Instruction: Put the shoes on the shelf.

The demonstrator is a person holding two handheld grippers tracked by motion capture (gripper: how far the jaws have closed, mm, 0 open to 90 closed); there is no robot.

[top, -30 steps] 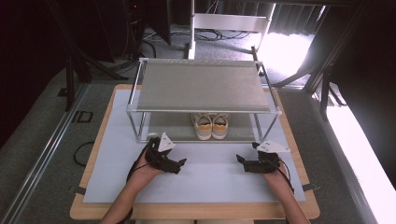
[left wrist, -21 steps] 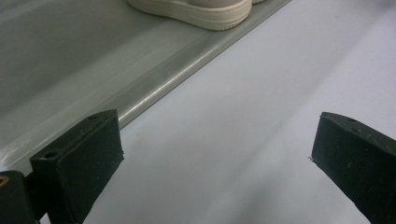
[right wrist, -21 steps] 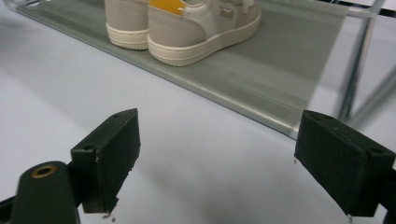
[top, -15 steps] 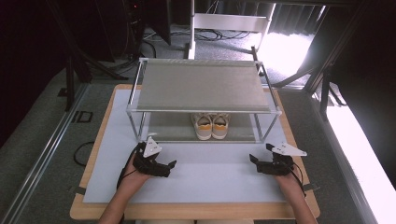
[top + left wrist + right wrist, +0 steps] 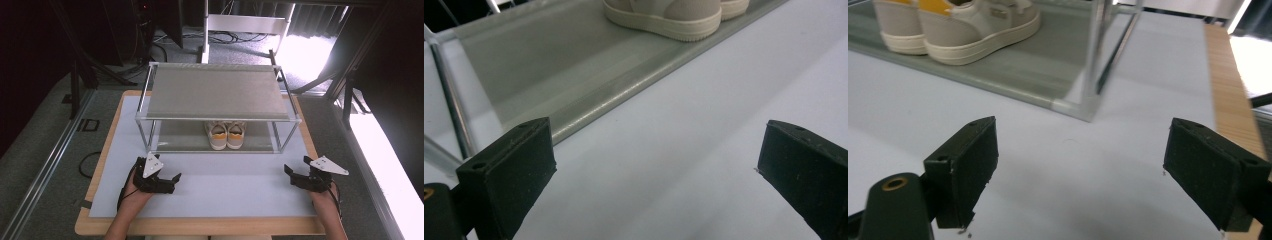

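Both tongs stood wide open and empty; left gripper [image 5: 172, 180] low over the white mat [image 5: 225, 185] near the rack's left front leg, right gripper [image 5: 290, 174] near the mat's right edge, well apart from its partner. In the left gripper view the jaws sat far apart w/ nothing between them but bare mat; same in the right gripper view, jaws spread, only mat and the rack's corner post [image 5: 1098, 55] beyond.

Items nearest the work: pair of shoes [image 5: 226, 134], side by side on the rack's lower shelf [image 5: 180, 137], under the top shelf [image 5: 215, 92], approx. centre, heels toward the person; neither gripper touching them.

Handling, as judged: small sneakers, pale uppers w/ yellow at the heel, thick cream rubber soles [image 5: 664, 25]; prob. light, not fragile. Uppers looked soft and would give under a pinch; soles stiff and grippy, unlikely to slip. Shelf fabric looked smooth, so a shoe should slide out easily.

Recommended hold: heel collar or heel counter, one jaw inside the opening, one outside; firmest part facing the grippers and narrow enough for the jaws. Alt.: pinch across the sole at the heel. Avoid the toe box (soft, would buckle) and laces.

Caution: low clearance under the top shelf; approach must stay flat; front rail [image 5: 634, 85] could catch a sole on the way out.
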